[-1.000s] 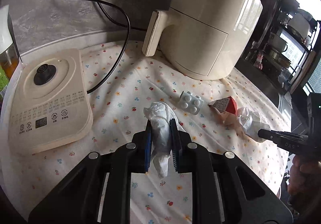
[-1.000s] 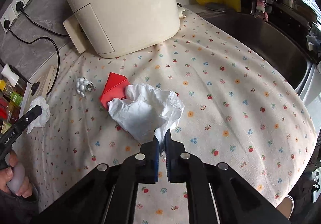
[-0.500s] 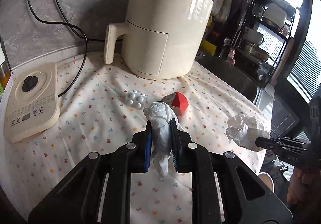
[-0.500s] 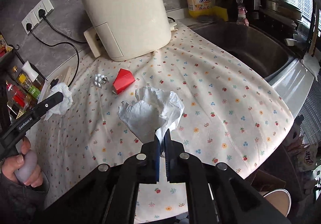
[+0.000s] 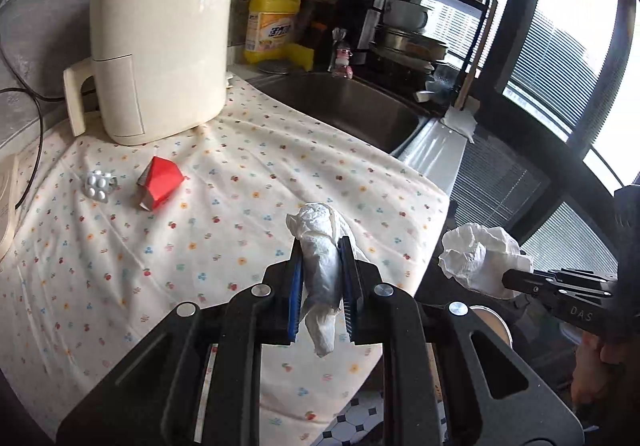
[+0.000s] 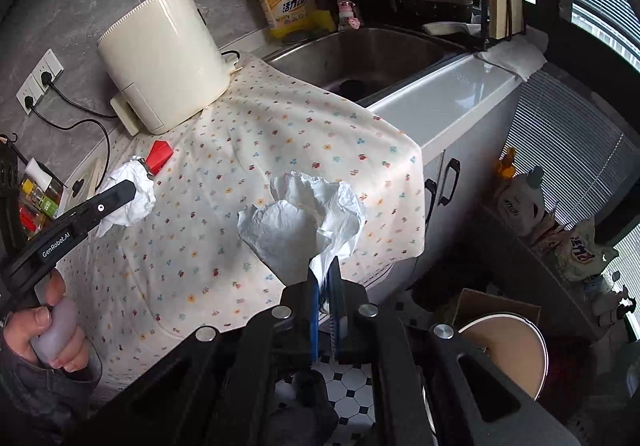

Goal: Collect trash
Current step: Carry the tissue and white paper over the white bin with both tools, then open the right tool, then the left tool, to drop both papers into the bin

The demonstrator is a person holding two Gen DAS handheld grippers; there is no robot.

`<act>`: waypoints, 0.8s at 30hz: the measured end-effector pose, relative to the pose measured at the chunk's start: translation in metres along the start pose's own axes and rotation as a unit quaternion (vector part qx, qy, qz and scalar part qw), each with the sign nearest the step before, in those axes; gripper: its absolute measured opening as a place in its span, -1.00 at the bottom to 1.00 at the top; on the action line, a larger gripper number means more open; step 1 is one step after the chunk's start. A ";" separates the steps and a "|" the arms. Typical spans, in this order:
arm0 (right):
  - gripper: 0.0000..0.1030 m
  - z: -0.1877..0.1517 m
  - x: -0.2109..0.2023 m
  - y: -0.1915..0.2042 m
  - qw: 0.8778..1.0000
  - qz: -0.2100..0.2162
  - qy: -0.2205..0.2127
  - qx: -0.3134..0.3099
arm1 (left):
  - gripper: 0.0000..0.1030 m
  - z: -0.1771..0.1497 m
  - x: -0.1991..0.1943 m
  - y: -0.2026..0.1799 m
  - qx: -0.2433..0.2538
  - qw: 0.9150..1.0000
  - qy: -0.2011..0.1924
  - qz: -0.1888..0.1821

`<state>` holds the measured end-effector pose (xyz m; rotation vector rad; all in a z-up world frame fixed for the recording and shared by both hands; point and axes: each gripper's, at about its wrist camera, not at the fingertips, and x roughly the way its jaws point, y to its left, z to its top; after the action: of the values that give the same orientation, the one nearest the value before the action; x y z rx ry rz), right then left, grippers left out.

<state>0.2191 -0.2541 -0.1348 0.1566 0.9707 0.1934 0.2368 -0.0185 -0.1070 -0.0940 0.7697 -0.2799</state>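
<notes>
Bin (image 6: pixel 505 354) sits below-right of right gripper (image 6: pixel 325 310), nearer than left gripper (image 5: pixel 320 288); both jaws clamp crumpled tissues.

Kitchen's pretty busy here. A cream air fryer (image 5: pixel 160 46) sits at the back of the table, on a white cloth with little flowers and cherries (image 5: pixel 248 182), and a black cord runs from a wall socket (image 6: pixel 40 80) toward it. Just right of the fryer there's a yellow dish soap bottle (image 5: pixel 273 22) near the steel sink (image 5: pixel 352 106). A dish rack with pots and bowls (image 5: pixel 416 26) stands behind the sink. Down below you can see black-and-white floor tiles (image 6: pixel 352 386).
</notes>
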 end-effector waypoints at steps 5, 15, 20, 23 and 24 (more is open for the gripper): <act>-0.89 -0.017 -0.021 -0.050 0.999 -0.018 -0.003 0.034 | -0.66 -0.001 0.013 -0.055 0.036 0.999 0.012 -0.028; -0.89 -0.058 -0.058 -0.136 0.995 -0.052 -0.002 0.088 | -0.66 -0.021 0.043 -0.150 0.077 0.993 0.045 -0.077; -0.85 -0.084 -0.066 -0.177 0.992 -0.068 0.016 0.107 | -0.66 -0.035 0.058 -0.197 0.087 0.989 0.059 -0.101; -0.80 -0.100 -0.063 -0.200 0.990 -0.073 0.039 0.114 | -0.66 -0.047 0.066 -0.220 0.086 0.988 0.069 -0.109; -0.74 -0.106 -0.062 -0.207 0.989 -0.074 0.050 0.117 | -0.66 -0.051 0.068 -0.227 0.086 0.987 0.072 -0.111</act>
<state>0.1169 -0.4652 -0.1893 0.2914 1.0986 -0.0519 0.1988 -0.2549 -0.1467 0.0053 0.8764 -0.5684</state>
